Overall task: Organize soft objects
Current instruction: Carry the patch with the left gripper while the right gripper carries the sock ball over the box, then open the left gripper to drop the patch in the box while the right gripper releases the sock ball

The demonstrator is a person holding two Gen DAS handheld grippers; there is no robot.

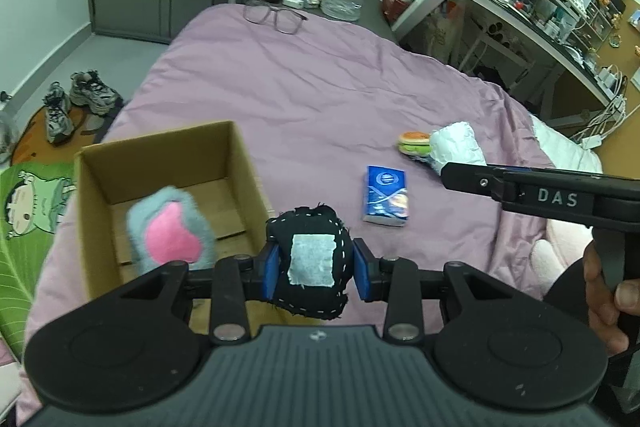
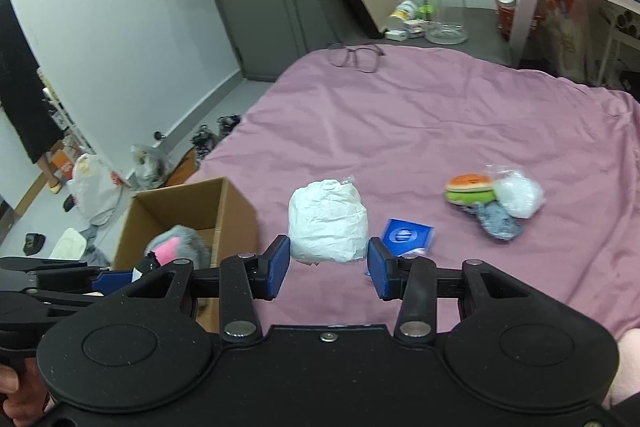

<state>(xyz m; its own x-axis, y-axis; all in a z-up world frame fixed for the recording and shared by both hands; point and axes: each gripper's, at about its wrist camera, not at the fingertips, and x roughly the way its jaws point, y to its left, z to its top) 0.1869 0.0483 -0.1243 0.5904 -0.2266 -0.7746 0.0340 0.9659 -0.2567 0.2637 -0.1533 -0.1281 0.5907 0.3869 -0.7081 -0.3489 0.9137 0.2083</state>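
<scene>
Soft toys were split between both tools: the left gripper [image 1: 316,269] clamped a black stitched pouch [image 1: 310,259] with a grey-pink plush [image 1: 170,231] dangling over the cardboard box [image 1: 96,187], while the right gripper [image 2: 328,267] pinched a white wrapped bundle [image 2: 328,225] above the pink bedspread [image 2: 440,115]. A burger toy [image 2: 468,189] and blue tissue packet [image 2: 406,237] lay nearby.

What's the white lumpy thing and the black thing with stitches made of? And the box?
White bundle: looks like crinkled paper or tissue, matte, creased all over.
Black pouch: seemingly fabric, with frayed edges, white stitching and a white gauzy patch.
Box: plain brown cardboard, dull, with folded flaps inside.
</scene>
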